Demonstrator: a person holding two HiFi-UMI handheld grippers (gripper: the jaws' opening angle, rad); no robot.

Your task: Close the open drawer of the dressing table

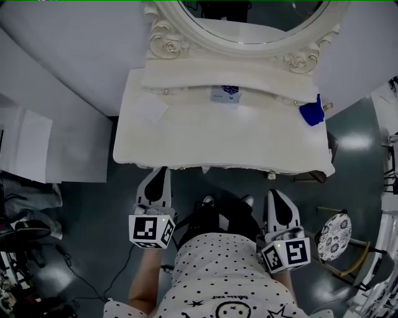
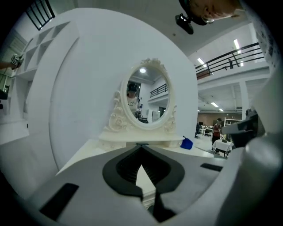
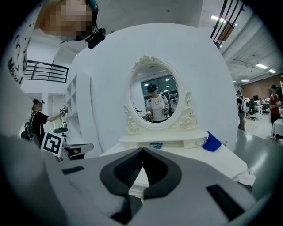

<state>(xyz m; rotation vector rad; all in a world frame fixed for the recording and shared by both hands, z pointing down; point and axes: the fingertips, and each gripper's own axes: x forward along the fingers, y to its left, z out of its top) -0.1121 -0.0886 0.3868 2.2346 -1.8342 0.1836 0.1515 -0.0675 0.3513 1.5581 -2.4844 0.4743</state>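
- Your left gripper (image 1: pixel 159 179) and right gripper (image 1: pixel 276 202) hang side by side just short of the front edge of the dressing table (image 1: pixel 217 140), touching nothing. That reads as a ready stance rather than a push.
- Both pairs of jaws are closed tip to tip with nothing between them. That suits nudging a drawer front, which needs no grasp.
- From above, no drawer juts from the table's front edge. A small white-and-blue item (image 1: pixel 225 94) sits at the middle of the mirror base, and I cannot tell whether it is a box or a little drawer pulled out.
- The cream tabletop is mostly bare, with a blue object (image 1: pixel 311 113) near its right end.
- An ornate oval mirror (image 1: pixel 249 18) stands at the back, against a curved white wall.
- The floor is dark, with a patterned stool (image 1: pixel 334 236) to your right.
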